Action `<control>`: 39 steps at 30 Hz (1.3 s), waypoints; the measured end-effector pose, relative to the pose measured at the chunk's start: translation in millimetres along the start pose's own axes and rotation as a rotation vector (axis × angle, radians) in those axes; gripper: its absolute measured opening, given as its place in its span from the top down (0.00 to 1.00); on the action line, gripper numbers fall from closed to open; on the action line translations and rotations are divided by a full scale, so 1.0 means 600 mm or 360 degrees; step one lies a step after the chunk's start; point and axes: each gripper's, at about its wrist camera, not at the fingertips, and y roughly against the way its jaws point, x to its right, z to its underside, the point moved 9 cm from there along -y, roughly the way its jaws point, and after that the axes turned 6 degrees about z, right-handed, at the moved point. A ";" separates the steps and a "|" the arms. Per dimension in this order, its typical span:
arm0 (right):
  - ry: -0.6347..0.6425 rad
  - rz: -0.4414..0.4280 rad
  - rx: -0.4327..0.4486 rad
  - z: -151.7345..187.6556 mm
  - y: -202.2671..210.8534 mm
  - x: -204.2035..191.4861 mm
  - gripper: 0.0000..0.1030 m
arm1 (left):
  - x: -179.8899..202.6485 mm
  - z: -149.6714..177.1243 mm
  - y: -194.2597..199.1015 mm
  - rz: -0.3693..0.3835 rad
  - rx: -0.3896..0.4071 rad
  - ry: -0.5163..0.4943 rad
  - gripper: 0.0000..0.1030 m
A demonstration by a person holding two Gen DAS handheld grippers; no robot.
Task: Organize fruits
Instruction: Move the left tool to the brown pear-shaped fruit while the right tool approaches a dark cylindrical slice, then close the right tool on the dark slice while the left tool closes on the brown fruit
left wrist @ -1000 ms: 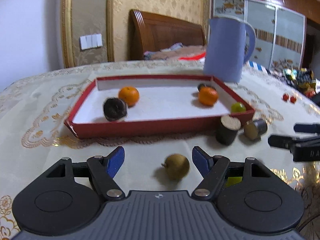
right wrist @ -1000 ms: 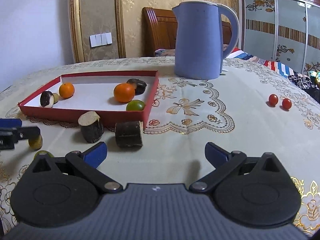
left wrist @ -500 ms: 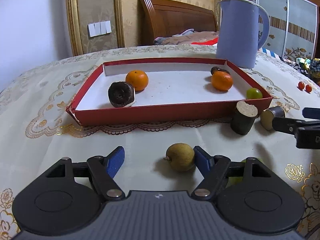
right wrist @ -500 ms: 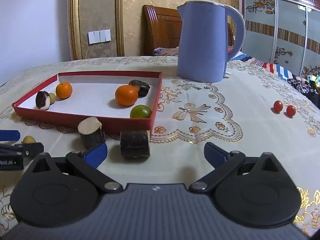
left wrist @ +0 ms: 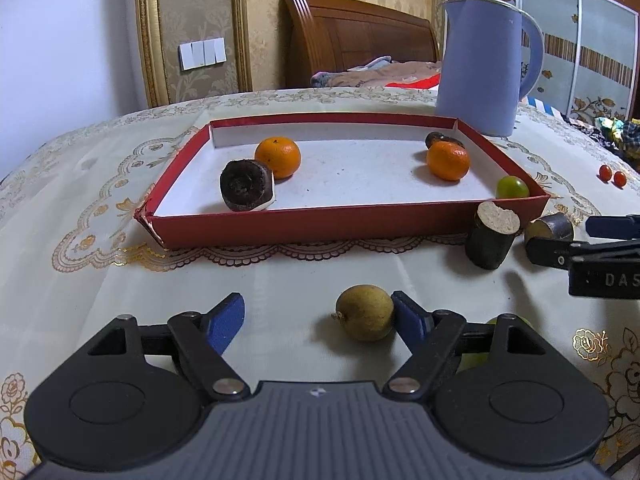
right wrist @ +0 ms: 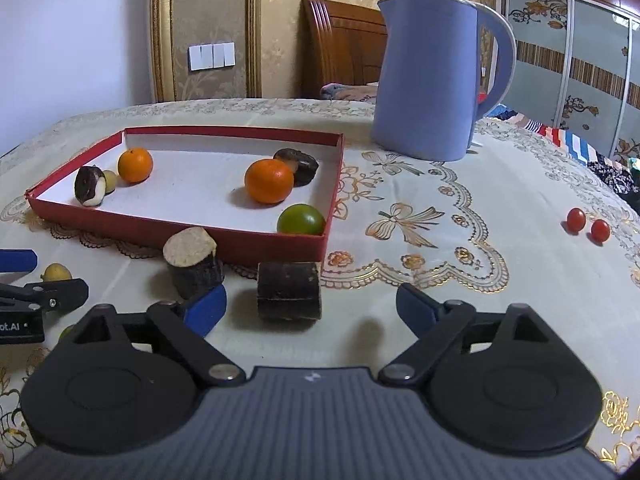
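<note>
On the embroidered tablecloth point(right wrist: 420, 208), red tray point(right wrist: 328, 216) with oranges point(right wrist: 269, 181); both tools wide, empty.

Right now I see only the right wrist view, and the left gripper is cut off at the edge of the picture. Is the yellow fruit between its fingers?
Observer: Yes. The yellow fruit lies on the cloth between the fingers of the left gripper, whose jaws are opening.
Operator: Does a pad touch it?
Observer: The right pad seems to touch its side. The other pad stands well apart, so nothing clamps the fruit.
</note>
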 end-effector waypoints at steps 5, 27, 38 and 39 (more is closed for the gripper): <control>-0.0022 -0.0016 -0.0030 0.000 -0.009 0.001 0.19 | 0.001 0.000 0.000 -0.0002 0.0000 -0.0002 0.23; 0.0010 -0.0040 -0.0066 0.004 -0.016 -0.008 0.46 | -0.001 -0.003 0.006 -0.0028 0.0032 -0.0011 0.29; 0.0035 -0.0066 -0.0048 0.003 -0.014 -0.015 0.64 | 0.008 -0.002 0.007 0.0016 0.0031 -0.0048 0.55; 0.0037 -0.0065 -0.0048 0.003 -0.014 -0.016 0.64 | 0.010 -0.002 0.007 0.0020 0.0032 -0.0057 0.56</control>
